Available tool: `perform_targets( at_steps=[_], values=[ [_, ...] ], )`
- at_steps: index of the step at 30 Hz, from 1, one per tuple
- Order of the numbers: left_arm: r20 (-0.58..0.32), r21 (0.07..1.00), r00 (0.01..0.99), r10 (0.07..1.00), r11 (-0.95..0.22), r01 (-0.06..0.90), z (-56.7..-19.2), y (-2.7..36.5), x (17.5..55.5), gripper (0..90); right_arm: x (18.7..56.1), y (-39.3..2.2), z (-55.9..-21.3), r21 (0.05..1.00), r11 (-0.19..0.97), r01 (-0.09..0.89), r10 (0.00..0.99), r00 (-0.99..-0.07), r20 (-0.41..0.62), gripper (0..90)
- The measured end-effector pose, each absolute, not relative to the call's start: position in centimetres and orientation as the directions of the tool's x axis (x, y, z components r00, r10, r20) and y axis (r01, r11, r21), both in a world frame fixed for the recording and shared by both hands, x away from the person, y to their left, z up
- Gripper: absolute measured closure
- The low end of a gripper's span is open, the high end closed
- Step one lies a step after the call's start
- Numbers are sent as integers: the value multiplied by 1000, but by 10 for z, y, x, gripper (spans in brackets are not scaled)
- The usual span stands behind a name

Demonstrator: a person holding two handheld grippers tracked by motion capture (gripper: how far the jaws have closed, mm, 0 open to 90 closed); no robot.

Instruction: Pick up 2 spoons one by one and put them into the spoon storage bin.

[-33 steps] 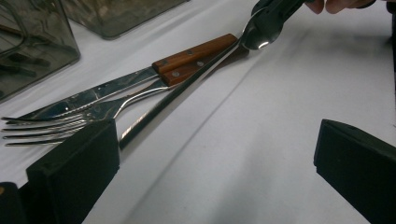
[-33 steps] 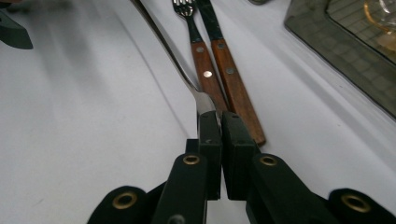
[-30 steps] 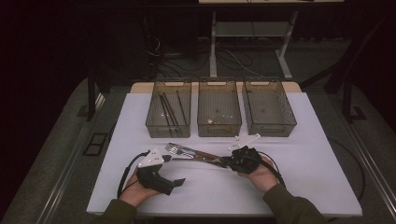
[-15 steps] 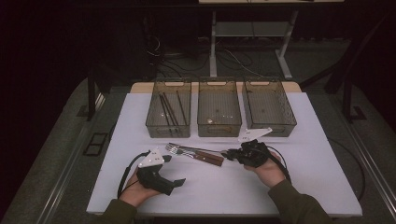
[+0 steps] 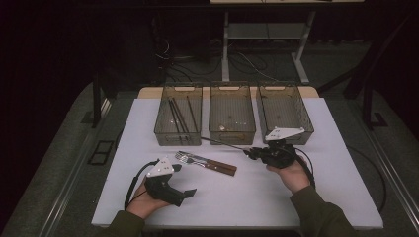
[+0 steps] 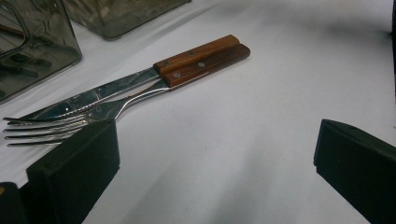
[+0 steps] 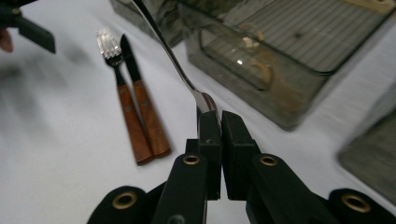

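My right gripper is shut on one end of a slim metal utensil. The utensil is held above the white table, and its long stem points left toward the bins. A fork and a knife, both wooden-handled, lie side by side mid-table. My left gripper rests open on the table just in front of the fork's tines, nothing between its jaws.
Three clear grey bins stand in a row at the back: the left bin holds dark sticks, the middle bin a few small bits, and the right bin stands just behind my right gripper. Cables trail from both grippers.
My right gripper has moved right and a little up with the utensil, away from the fork and knife. The left gripper has stayed put.
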State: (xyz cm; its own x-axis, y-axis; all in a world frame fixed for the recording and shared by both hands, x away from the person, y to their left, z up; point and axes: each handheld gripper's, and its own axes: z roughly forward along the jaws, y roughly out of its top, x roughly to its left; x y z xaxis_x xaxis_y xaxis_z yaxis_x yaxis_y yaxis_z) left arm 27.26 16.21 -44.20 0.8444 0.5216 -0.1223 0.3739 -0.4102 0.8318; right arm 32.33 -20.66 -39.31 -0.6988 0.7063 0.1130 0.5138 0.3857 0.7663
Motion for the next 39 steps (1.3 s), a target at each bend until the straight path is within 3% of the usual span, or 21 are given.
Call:
perform_targets(
  at_steps=[19,39],
  values=[
    [-132,830,837,530,-402,386,-443,161,272,0,343,-233,-375,793,272,546,831,-548,92,873],
    [-135,835,843,521,-398,380,-442,161,272,0,405,-196,-368,751,250,611,888,-453,73,873]
  ],
)
